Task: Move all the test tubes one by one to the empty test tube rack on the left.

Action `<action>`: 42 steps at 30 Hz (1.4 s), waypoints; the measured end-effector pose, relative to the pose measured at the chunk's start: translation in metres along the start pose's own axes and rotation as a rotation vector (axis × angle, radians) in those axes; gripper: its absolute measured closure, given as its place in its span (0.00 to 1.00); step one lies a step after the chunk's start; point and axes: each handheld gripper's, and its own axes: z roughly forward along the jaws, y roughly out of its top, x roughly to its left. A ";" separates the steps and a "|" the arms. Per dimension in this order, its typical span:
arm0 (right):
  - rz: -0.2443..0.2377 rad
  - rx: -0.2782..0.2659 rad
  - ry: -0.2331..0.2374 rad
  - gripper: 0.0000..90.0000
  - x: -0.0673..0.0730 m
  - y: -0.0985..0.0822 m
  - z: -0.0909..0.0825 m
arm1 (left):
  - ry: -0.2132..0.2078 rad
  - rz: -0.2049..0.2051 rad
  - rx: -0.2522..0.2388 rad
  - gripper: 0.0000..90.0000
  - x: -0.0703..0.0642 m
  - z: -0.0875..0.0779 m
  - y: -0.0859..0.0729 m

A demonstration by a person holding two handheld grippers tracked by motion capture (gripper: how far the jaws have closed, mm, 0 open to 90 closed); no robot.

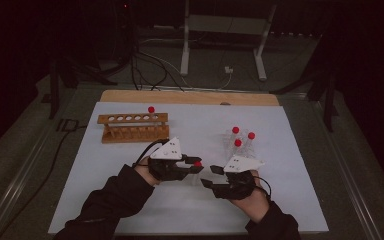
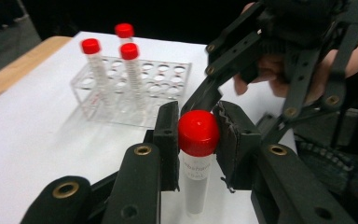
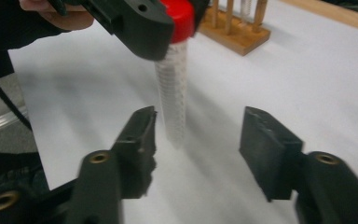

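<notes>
My left tool (image 2: 198, 128) is clamped on the red cap of a clear tube (image 2: 196, 154), its two pads pressing the cap from either side, and the tube hangs upright below them over the white tabletop (image 2: 42, 140). From the high view this left tool (image 1: 196, 165) sits near the middle of the sheet, with the red cap at its tip. My right tool (image 3: 198, 140) faces it from just beside, its jaws parted and not pressing anything; the tube's (image 3: 172, 98) lower end stands between and a little beyond the two pads without touching either. Behind the held tube stands a clear plastic rack (image 2: 135, 88) carrying three more red-capped tubes (image 2: 131, 70). A wooden rack (image 1: 134, 127) lies well apart towards the far left, with one red-capped tube (image 1: 151, 110) in it.
</notes>
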 end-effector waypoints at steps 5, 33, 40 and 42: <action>0.010 -0.017 -0.020 0.30 -0.001 0.001 -0.004 | 0.030 -0.009 -0.006 0.80 0.005 -0.009 0.000; 0.048 -0.056 -0.040 0.00 -0.006 0.002 -0.012 | 0.207 -0.049 -0.046 0.80 0.041 -0.063 0.009; 0.043 -0.063 -0.038 0.00 -0.005 0.002 -0.013 | 0.289 -0.071 -0.063 0.80 0.054 -0.077 0.010; 0.042 -0.065 -0.039 0.00 -0.005 0.002 -0.013 | 0.318 -0.073 -0.068 0.80 0.058 -0.082 0.011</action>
